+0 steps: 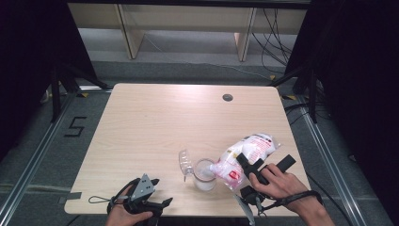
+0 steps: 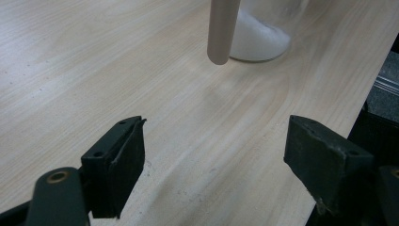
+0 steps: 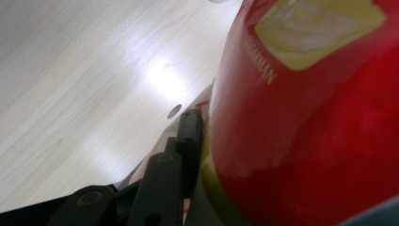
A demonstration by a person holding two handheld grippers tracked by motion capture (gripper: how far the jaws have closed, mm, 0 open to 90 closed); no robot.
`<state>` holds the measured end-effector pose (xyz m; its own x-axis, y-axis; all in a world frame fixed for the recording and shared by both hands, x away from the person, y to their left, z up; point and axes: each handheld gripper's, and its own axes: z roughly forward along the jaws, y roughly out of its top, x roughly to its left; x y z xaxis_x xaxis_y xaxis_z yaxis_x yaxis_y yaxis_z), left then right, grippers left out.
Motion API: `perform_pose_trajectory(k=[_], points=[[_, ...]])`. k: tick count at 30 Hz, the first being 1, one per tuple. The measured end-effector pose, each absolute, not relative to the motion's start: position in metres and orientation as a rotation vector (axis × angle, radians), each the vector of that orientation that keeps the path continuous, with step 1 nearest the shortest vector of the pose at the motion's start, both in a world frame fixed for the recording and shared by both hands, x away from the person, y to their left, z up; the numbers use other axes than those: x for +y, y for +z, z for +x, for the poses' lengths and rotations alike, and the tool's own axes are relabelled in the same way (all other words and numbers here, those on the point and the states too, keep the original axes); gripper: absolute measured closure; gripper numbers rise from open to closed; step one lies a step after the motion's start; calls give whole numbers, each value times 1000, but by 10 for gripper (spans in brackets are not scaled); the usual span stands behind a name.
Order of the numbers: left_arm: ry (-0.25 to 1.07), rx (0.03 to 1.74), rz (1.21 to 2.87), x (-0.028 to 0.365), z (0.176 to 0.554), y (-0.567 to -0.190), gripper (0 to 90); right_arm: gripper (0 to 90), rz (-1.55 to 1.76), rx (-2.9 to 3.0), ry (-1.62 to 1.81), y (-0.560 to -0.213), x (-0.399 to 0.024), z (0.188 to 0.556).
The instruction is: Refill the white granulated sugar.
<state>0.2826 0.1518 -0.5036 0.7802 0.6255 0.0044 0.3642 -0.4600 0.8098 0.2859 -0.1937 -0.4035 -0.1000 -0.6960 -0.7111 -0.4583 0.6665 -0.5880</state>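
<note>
- Here the right gripper [image 1: 248,165] is clamped on a soft red-and-white plastic bag of white granules [image 1: 244,157], tilted mouth-down over a clear plastic jar [image 1: 205,174] that stands near the table's front edge, right of its middle.
- In the right gripper view one black jaw presses flat against the bag's [image 3: 306,117] glossy red film; the other jaw is hidden behind it.
- The bag looks limp and slippery: it will likely sag and shift as the contents run out, so a hold across its filled middle seems safer than one on loose film.
- The jar is light, rigid and probably easy to tip; white grains already lie in its bottom [image 2: 256,40], and its hinged clear lid [image 1: 186,162] hangs open on the left.
- The left gripper [image 1: 141,200] rests at the front-left edge, jaws spread wide and empty.
- The pale wood-grain table [image 1: 155,122] is smooth; dark curtains flank it, with shelving and cables behind.
</note>
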Motion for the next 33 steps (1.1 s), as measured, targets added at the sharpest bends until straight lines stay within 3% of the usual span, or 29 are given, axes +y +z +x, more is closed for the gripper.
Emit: perform_pose_trajectory(k=[33], points=[[369,761,2089,151,281,-505,204,722,-652,1876,36,-416,-214,290]])
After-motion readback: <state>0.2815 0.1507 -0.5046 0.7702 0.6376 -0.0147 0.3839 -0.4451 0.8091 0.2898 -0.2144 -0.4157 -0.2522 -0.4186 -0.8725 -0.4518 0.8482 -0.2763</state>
